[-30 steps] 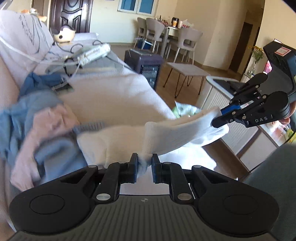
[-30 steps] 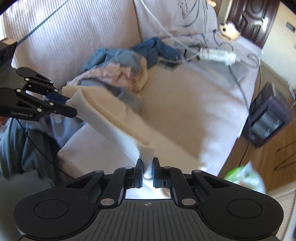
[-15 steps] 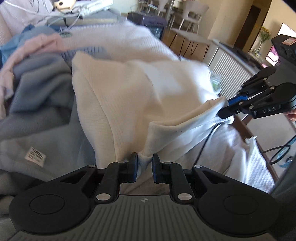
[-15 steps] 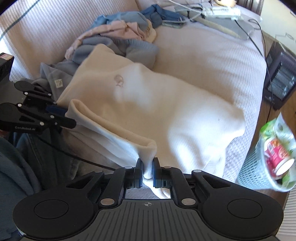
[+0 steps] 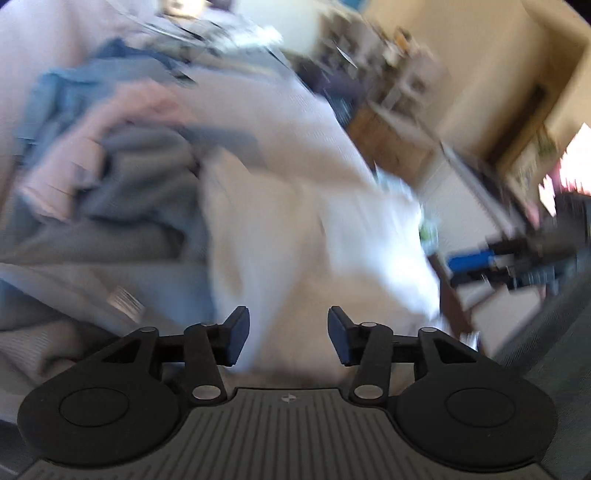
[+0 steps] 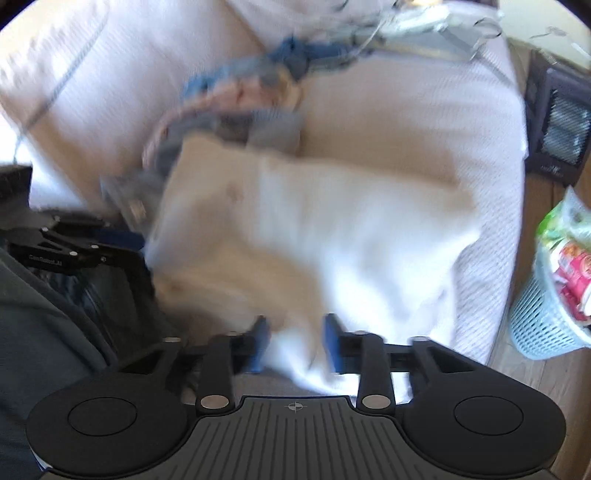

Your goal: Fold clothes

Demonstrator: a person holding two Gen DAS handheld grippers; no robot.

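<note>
The cream garment (image 6: 314,229) lies spread on the sofa seat (image 6: 424,122), its near edge hanging over the seat front toward the person. Both views are blurred, so the lay of its folds cannot be read closely.

The right gripper (image 6: 294,341) has its jaws opening; the garment's near edge sits loosely between the blue pads, which no longer press on it. The left gripper (image 5: 284,338) is likewise opening, with cream cloth lying between and beyond its pads and no pinch visible. Seen from the right wrist view, the left gripper stands at the garment's left edge.

Risks, as judged:
- The released edge overhangs the seat front. Its own weight may drag the garment off the sofa or pull the laid panel askew.
- A pad may catch the cloth as the jaws part, lifting a corner and spoiling the flat lay.
- The pile of unfolded clothes (image 6: 236,110), blue, pink and grey, lies against the garment's far edge. A sleeve or hem could tangle with it on the next fold.
- Cables and a power strip (image 6: 417,22) rest at the far end of the seat, well apart, and pose little hazard now.

Containers: a pale blue lattice basket (image 6: 543,325) stands on the floor beside the sofa, holding what appears to be crumpled packaging, green and red. No clothing is seen in it.
</note>
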